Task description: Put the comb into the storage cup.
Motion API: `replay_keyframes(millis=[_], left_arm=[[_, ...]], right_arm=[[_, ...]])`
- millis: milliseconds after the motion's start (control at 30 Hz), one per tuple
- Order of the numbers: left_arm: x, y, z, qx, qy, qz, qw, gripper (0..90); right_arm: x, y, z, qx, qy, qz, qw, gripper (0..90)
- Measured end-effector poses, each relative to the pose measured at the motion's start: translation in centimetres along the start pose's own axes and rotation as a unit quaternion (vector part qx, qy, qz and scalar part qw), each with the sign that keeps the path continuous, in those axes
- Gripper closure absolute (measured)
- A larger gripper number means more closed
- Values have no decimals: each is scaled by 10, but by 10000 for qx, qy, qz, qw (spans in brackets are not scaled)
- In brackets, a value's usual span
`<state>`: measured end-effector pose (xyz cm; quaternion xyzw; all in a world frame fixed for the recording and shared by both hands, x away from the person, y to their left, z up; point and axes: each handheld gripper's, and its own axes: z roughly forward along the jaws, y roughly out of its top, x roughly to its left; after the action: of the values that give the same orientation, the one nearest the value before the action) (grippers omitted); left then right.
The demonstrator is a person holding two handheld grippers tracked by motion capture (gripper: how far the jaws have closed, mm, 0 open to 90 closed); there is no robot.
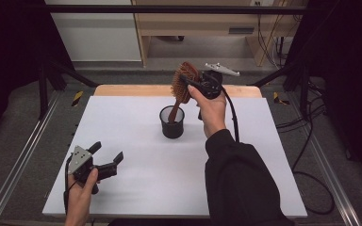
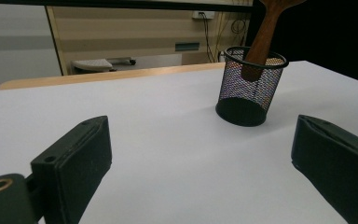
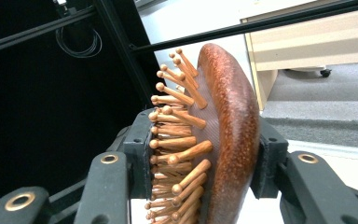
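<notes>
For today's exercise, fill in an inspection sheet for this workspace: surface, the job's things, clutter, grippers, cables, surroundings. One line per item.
Surface: white flat tabletop with a light wooden strip along its far edge.
Job's things: brown wooden paddle hairbrush with wooden pins, handle end inside the black wire-mesh cylindrical cup, which stands upright mid-table.
Clutter: nothing seen.
Grippers: right gripper shut on the brush head, one pad on the pins, one on the back; left gripper open, empty, low over the near left of the table.
Cables: black cable trails from the right gripper; more lie on the floor at right.
Surroundings: metal rails, black curtains, pale wooden furniture behind.
</notes>
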<state>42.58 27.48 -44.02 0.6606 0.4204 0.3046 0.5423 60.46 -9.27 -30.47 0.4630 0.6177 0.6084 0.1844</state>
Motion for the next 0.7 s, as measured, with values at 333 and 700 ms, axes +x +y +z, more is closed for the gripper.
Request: replay_keyframes(millis=[333,700], left_arm=[[3,0,-2,-24,52,18,10000,56],[2,-1,-1,18,55,100,9999,51]], right_arm=[[-3,-10,0,81,-11,-18,10000,519],[-4,-20,4,153,-1,13,9999,518]])
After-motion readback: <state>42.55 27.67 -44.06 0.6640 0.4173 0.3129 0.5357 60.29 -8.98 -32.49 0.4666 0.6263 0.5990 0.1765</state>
